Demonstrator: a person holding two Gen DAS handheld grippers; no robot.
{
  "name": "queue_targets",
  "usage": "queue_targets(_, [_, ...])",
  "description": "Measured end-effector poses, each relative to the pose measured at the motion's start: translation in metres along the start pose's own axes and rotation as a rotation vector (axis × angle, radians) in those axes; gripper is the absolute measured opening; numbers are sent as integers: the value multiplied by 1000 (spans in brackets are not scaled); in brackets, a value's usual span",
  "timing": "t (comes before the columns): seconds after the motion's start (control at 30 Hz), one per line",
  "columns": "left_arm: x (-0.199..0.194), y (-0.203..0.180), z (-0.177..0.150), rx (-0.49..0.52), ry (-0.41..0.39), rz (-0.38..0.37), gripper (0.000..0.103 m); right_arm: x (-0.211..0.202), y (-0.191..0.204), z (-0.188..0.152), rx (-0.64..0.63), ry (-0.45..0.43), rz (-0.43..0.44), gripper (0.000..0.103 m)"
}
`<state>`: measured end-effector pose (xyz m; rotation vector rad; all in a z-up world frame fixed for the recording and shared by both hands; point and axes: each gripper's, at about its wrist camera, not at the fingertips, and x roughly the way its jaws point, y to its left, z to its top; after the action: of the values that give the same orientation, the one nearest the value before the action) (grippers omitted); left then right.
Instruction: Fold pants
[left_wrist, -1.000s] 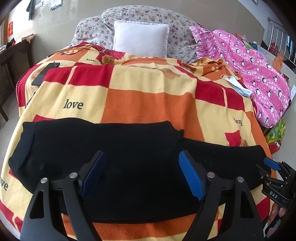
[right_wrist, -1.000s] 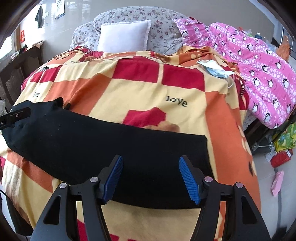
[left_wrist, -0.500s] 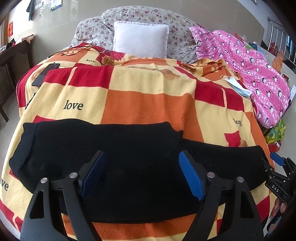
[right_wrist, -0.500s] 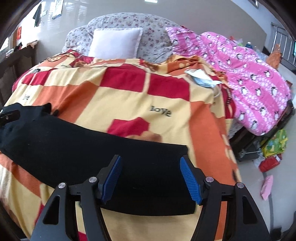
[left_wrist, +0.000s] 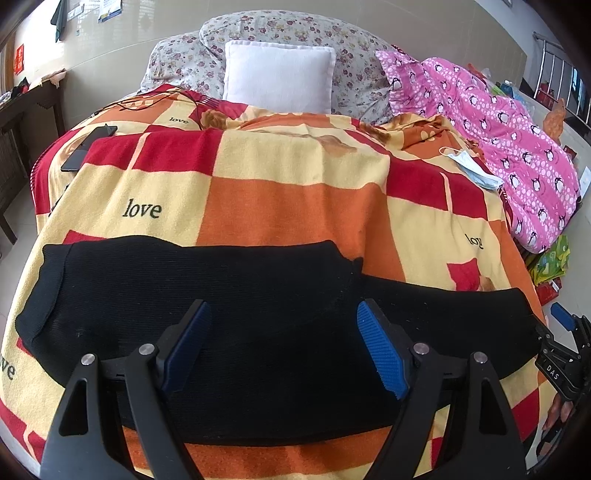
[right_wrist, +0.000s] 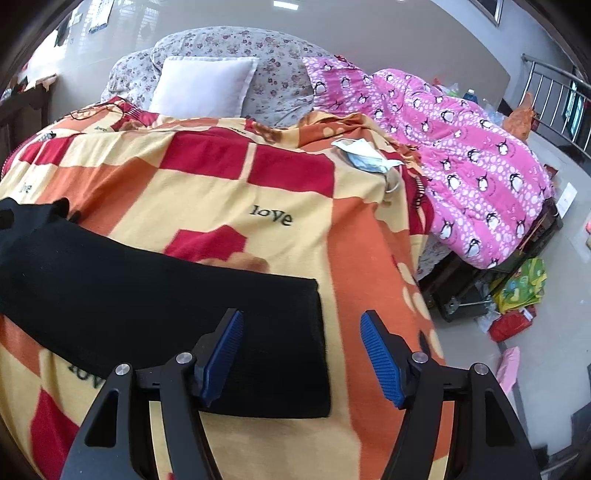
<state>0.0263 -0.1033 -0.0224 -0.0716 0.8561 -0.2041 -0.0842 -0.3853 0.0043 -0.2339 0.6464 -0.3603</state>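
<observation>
1. Clearly soft, the black knit pants (left_wrist: 207, 306) lie flat across the lower frame on the bed's checked blanket (left_wrist: 280, 199).
2. Left claw (left_wrist: 284, 347) and right claw (right_wrist: 301, 354) hover released, empty.
3. They'll drape limply; pinch the hem corners.

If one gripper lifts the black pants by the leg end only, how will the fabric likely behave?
The black pants look like soft ribbed knit lying limp on the blanket, so they would probably drape and sag, not hold shape. The fleecy blanket may drag against them if pushed. The open right gripper sits over the leg end, so a one-point lift would likely undo the fold.
</observation>
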Motion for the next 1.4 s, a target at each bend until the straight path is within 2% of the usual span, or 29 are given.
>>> queue_targets(0.5, [6,-13,0,15,16,-11,82,4,-42,-15,89,37,-52,69])
queue_targets(0.83, [8,-21,2,30,21,-21,82,2,-75,-29,137,54,-128,69])
queue_targets(1.03, [10,-28,2,45,27,-30,82,2,-83,-35,152,71,-125,71])
queue_targets(1.13, [13,-36,4,54,47,-61,82,4,-85,-36,183,79,-52,71])
queue_targets(1.2, [16,-45,6,65,76,-101,82,8,-87,-37,243,99,91,71])
queue_targets(1.27, [22,-60,9,87,123,-167,82,11,-87,-40,286,115,187,71])
queue_targets(1.4, [32,-106,14,169,180,-308,82,20,-81,-44,340,134,319,71])
